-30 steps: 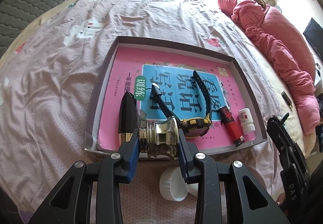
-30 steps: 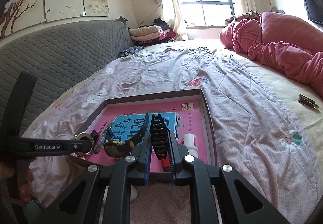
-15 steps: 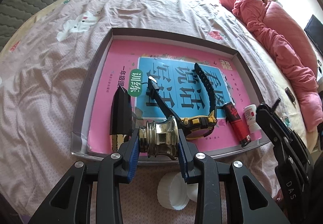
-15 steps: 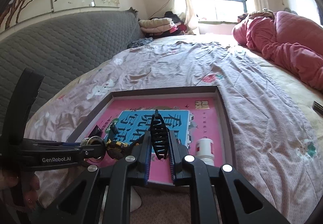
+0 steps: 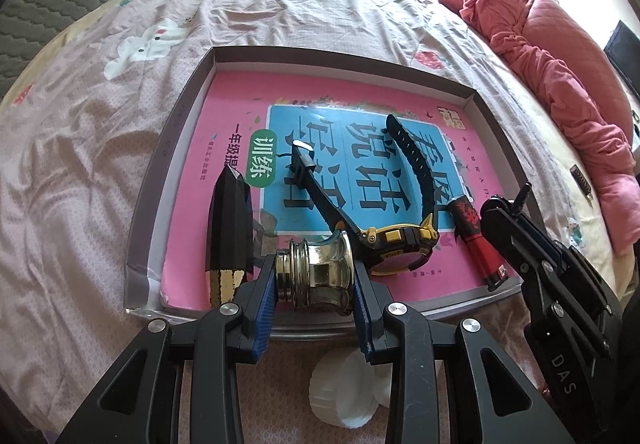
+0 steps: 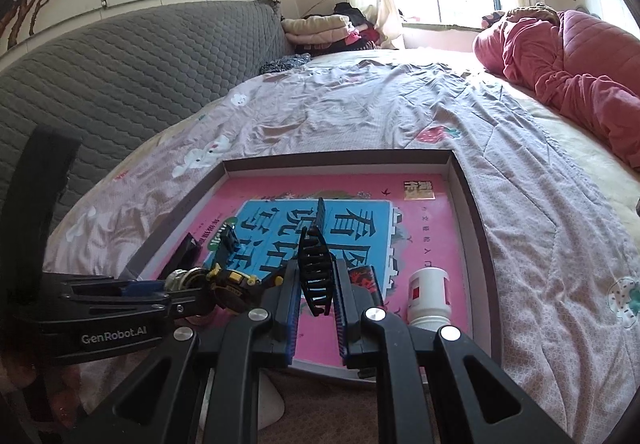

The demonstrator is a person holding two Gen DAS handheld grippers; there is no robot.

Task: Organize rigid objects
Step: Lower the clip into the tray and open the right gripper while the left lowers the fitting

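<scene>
A shallow grey tray (image 5: pixel 172 147) on the bed holds a pink and blue book (image 5: pixel 224 111). On the book lie a black and gold pointed case (image 5: pixel 230 219), a black and yellow watch (image 5: pixel 394 244), a red lighter (image 5: pixel 478 240) and a small white bottle (image 6: pixel 428 292). My left gripper (image 5: pixel 315 276) is shut on a brass metal piece (image 5: pixel 316 276) over the tray's near edge. My right gripper (image 6: pixel 317 284) is shut on a black hair claw (image 6: pixel 316 272) held above the book; it also shows at the right of the left wrist view (image 5: pixel 520 228).
A white ribbed cap (image 5: pixel 344 388) lies on the bedspread just in front of the tray. A pink quilt (image 5: pixel 560 55) is heaped at the far right. A grey padded headboard (image 6: pixel 120 71) runs along the left. A small dark object (image 5: pixel 582 179) lies right of the tray.
Both grippers have moved forward over the tray with their objects still held. The tray looks nearer in both views.
</scene>
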